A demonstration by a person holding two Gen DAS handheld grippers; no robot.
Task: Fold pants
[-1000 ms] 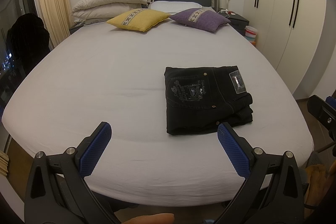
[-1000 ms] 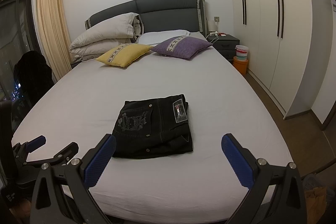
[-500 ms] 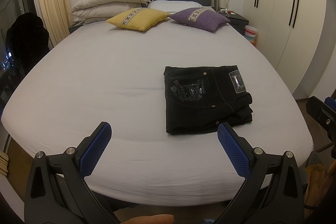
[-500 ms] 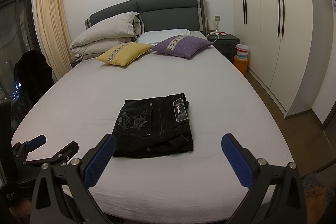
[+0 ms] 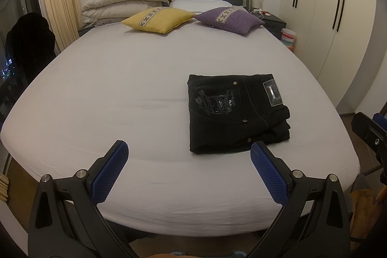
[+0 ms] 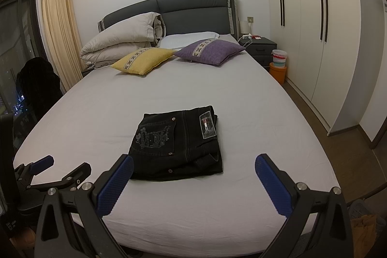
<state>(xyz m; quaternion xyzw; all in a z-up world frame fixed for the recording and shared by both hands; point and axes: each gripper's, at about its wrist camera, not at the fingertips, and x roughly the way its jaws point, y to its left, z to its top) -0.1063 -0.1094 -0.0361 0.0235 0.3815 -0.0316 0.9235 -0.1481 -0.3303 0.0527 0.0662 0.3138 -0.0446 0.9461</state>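
Observation:
Black pants [image 5: 235, 113] lie folded into a compact rectangle on the white bed [image 5: 108, 93], back pocket and label facing up; they also show in the right wrist view [image 6: 177, 144]. My left gripper [image 5: 188, 149] is open and empty, held over the bed's near edge, short of the pants. My right gripper [image 6: 193, 162] is open and empty, also near the foot of the bed. The left gripper shows at the left of the right wrist view [image 6: 60, 166].
A yellow cushion [image 5: 157, 19], a purple cushion [image 5: 229, 19] and a folded duvet [image 5: 128, 1] sit by the headboard. A nightstand [image 6: 257, 47], stacked boxes [image 6: 278, 64] and a wardrobe [image 6: 314, 28] stand to the right. A dark chair [image 6: 36, 86] stands left.
Both grippers have drifted back very slightly; the pants and the rest of the scene have not moved.

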